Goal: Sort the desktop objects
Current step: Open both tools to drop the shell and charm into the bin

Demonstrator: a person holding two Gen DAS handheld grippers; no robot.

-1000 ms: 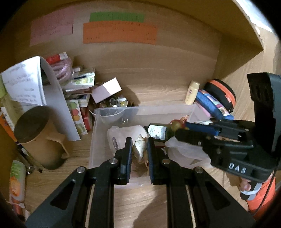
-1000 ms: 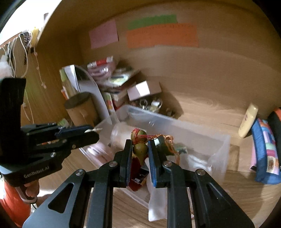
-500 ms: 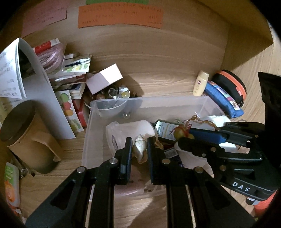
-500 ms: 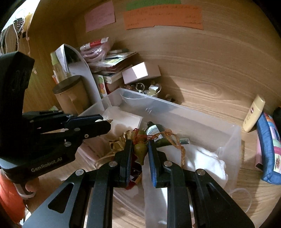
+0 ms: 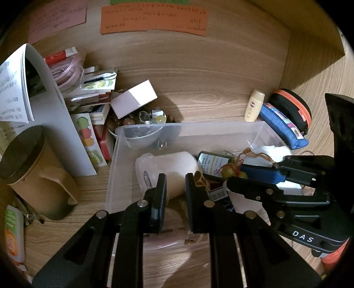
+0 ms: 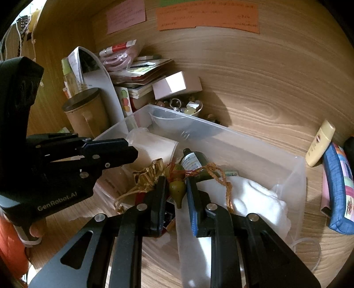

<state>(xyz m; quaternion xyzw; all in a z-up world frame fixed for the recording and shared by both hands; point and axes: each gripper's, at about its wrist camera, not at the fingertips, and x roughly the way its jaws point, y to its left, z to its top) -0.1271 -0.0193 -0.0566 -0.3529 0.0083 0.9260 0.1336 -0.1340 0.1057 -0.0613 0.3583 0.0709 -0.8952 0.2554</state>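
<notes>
My right tongs [image 6: 176,188] are clamped on a small green gourd charm [image 6: 177,191], its red and tan cords trailing over the clutter inside the clear plastic bin [image 6: 254,144]. My left tongs [image 5: 175,185] stand apart with nothing between them, poised low over the bin's near wall; from the right wrist view they [image 6: 124,150] reach in from the left above a gold drawstring pouch [image 6: 148,177]. Just beyond the charm lie a dark glass bottle [image 6: 192,160] on its side, a white cloth [image 6: 256,197] to the right and a frosted plastic cup [image 5: 172,165] to the left. Outside the bin on the wooden table [image 5: 55,234] stand a brown lidded mug [image 5: 33,170] and a leaning stack of papers and booklets [image 5: 44,88]. Farther back sit a small white box [image 5: 133,98], a cream lotion bottle [image 5: 254,106] and a blue pouch [image 5: 283,124]. Orange [image 5: 154,20] and pink notes [image 5: 57,21] are stuck to the back panel.
</notes>
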